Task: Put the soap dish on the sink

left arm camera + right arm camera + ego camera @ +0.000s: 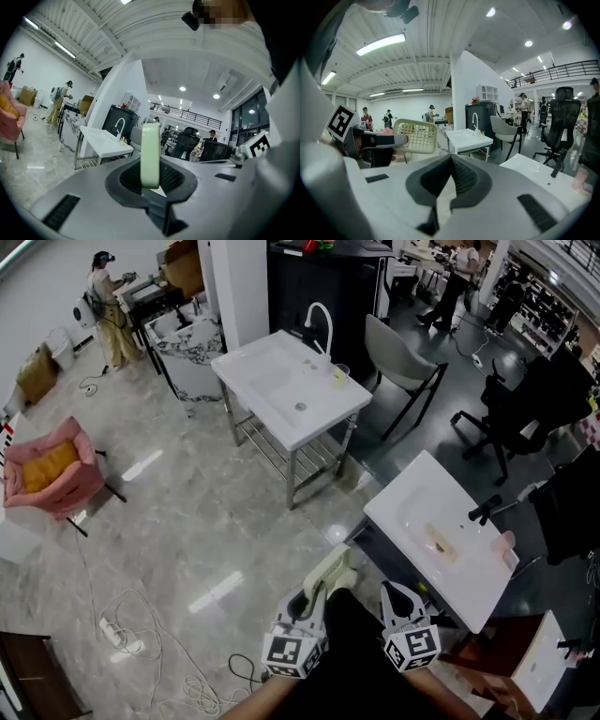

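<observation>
Carrying: left gripper pinches the dish, right gripper pressed together, empty; next, reach over the sink

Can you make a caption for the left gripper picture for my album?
Left gripper clamps a pale green soap dish edge-on; a white sink stands in the hall beyond.

Near sink: left rim and near corner bare, reachable from the floor side.
Basin: yellowish piece lies inside.
Black tap: upright at the far rim, blocks that side.
Pink thing: on the right rim.
Floor between near sink and far sink: open.
Cables: loose on the floor, lower left.
Grey chair, black chair: well apart, behind.
</observation>
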`<state>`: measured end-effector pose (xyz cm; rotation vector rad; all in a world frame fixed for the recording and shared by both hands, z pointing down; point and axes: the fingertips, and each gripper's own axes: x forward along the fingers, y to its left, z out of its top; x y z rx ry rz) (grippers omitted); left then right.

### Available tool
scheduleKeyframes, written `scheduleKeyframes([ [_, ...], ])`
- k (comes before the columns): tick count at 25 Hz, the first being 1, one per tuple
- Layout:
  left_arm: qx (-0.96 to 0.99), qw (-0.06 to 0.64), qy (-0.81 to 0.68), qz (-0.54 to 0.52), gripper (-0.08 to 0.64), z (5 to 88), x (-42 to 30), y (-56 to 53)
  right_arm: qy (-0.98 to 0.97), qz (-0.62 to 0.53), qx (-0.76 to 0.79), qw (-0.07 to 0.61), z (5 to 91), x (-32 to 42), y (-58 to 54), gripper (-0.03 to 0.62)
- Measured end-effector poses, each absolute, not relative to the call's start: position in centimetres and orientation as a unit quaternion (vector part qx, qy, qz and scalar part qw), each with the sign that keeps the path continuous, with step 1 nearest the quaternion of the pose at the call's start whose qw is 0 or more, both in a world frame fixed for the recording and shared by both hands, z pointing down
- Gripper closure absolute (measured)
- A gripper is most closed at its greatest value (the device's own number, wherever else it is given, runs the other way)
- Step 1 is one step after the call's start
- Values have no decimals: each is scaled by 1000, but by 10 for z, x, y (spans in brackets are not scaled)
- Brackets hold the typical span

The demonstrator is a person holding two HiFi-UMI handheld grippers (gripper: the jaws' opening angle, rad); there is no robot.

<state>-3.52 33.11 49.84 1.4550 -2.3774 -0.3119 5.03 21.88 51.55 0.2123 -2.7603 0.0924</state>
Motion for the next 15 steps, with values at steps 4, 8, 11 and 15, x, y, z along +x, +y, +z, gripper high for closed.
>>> scheduleKeyframes([
  [4,514,172,-834,-108,515,498,-37,311,-980,34,82,177,514,43,196,594],
  [8,527,181,-824,-96,515,504,-41,280,-980,44,102,166,512,42,168,594],
  [11,539,186,-816,-90,515,504,-51,249,-978,55,114,167,518,42,142,594],
  [15,553,192,-808,-74,515,512,-65,198,-974,63,143,166,523,39,89,594],
])
